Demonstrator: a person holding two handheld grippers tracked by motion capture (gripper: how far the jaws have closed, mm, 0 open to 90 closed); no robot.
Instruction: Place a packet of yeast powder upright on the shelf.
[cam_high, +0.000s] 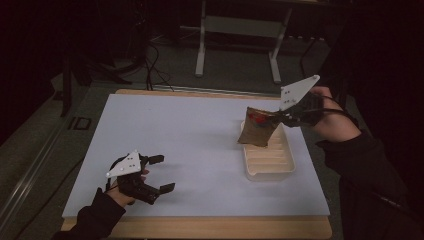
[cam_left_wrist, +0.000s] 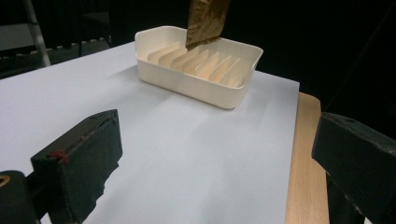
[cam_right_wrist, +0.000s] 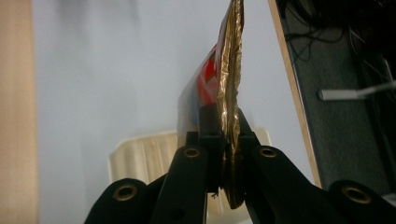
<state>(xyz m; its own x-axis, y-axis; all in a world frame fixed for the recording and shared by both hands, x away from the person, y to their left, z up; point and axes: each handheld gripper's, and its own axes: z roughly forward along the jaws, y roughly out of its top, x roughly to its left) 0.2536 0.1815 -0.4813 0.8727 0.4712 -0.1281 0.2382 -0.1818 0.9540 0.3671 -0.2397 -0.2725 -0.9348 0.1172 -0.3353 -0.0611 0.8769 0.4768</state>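
Note:
A flat gold-brown foil packet (cam_high: 257, 128) with red print hangs above the far end of a cream ribbed tray (cam_high: 274, 167) at the table's right. My right gripper (cam_high: 283, 118) is shut on the packet's edge, and in the right gripper view the jaws pinch the packet (cam_right_wrist: 229, 88) edge-on over the tray (cam_right_wrist: 140, 156). My left gripper (cam_high: 159, 173) stands open near the table's front left with nothing between its fingers. From the left gripper view, my left gripper (cam_left_wrist: 215, 154) looks toward the tray (cam_left_wrist: 187, 81), and the packet's lower end (cam_left_wrist: 205, 21) dangles above it.
A white sheet (cam_high: 175, 135) covers the wooden table, whose bare front edge (cam_high: 200, 227) shows. Beyond the table stand a metal frame (cam_high: 240, 30) and loose cables (cam_high: 150, 65) on the dark floor.

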